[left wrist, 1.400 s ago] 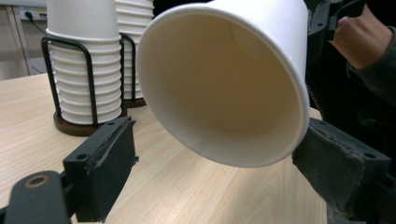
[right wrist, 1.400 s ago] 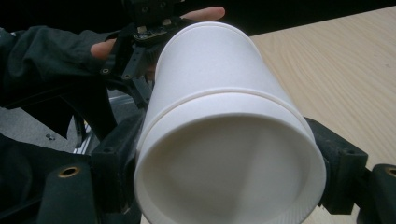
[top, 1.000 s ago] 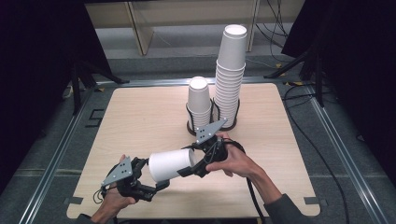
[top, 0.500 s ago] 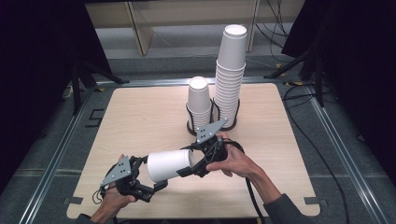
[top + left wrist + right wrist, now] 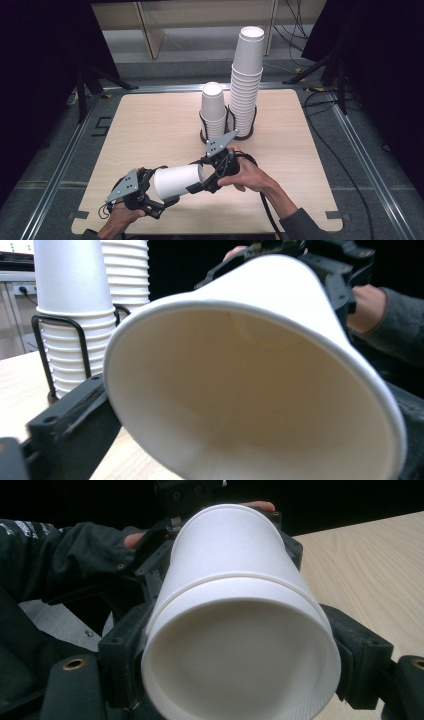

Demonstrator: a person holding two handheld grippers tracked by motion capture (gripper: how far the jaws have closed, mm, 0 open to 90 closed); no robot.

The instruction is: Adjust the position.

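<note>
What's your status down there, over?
Right claw clamped on paper cup base. Left claw jaws just closing around its mouth, grip unclear. Cup stacks stand well behind, nothing in the way.

White paper cup (image 5: 177, 181), matt and smooth, rolled rim, faint ribbing at its base in the right gripper view. Two stacks of the same matt white paper cups (image 5: 246, 80) in thin black wire holders (image 5: 230, 125), slight sheen. Pale wood-grain tabletop (image 5: 150, 130), smooth, satin. Black matt plastic left gripper (image 5: 167, 200) and right gripper (image 5: 196, 189), brass-looking screw inserts, grey flat metal-looking plates. Dark cloth sleeve (image 5: 45, 555).
</note>
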